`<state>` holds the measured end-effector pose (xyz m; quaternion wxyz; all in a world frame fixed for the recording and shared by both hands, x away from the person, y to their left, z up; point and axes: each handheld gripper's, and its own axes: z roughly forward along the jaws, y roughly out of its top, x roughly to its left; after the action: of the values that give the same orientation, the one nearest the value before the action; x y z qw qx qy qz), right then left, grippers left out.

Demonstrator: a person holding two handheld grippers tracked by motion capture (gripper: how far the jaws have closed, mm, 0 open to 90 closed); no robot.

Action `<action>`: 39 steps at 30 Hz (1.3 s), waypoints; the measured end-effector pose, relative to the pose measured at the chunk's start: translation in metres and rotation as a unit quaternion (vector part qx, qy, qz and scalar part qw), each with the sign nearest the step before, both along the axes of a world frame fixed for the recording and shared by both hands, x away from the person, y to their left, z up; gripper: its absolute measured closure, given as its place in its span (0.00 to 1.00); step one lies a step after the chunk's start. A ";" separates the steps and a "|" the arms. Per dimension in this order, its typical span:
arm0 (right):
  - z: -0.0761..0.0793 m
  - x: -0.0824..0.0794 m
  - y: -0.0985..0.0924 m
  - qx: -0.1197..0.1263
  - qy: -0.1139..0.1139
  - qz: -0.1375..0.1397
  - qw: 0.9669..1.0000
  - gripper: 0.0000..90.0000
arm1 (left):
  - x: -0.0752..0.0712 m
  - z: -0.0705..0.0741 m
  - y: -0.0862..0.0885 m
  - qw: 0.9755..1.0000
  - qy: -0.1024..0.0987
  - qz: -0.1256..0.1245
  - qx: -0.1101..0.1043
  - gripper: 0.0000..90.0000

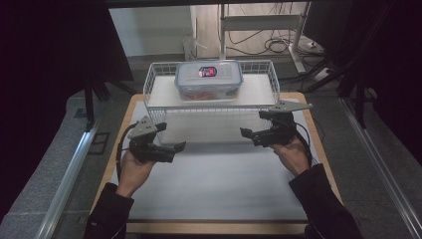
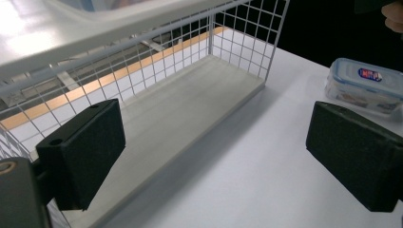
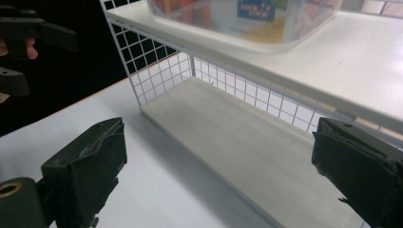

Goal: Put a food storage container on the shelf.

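Observation:
A clear lidded container (image 1: 209,79) with a blue-and-red label stands on the top shelf of a white wire rack (image 1: 149,87) at the back of the table. My left gripper (image 1: 174,148) hovers in front of the rack's left end, jaws open and empty (image 2: 214,156). My right gripper (image 1: 247,133) hovers in front of the rack's right end, also open with nothing between its jaws (image 3: 218,175). Both point inward toward each other. The right gripper view has the container (image 3: 247,19) above and the bare lower shelf (image 3: 228,128) ahead. In the left gripper view a small blue-lidded container (image 2: 363,85) sits on the table.
A white mat (image 1: 219,184) covers the wooden table (image 1: 323,164) in front of the rack. The rack's wire wall (image 2: 247,42) runs along the lower shelf. Dark curtains hang at both sides, and a metal frame with cables (image 1: 268,30) stands behind the table.

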<state>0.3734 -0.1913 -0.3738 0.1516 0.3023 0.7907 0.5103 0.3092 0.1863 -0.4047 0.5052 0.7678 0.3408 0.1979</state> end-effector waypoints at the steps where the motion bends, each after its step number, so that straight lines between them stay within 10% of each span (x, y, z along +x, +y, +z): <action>1: 0.000 0.000 0.000 0.000 0.000 0.000 1.000 0.04 | -0.002 -0.002 0.000 1.000 -0.001 0.001 -0.001 0.06; 39: -0.089 -0.076 -0.018 -0.049 0.010 -0.004 0.999 0.01 | -0.076 -0.087 -0.012 0.997 0.003 0.027 0.066 0.05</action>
<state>0.2972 -0.2091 -0.4623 0.1604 0.3027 0.8152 0.4670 0.2334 0.1741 -0.4915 0.4465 0.7907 0.3492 0.2312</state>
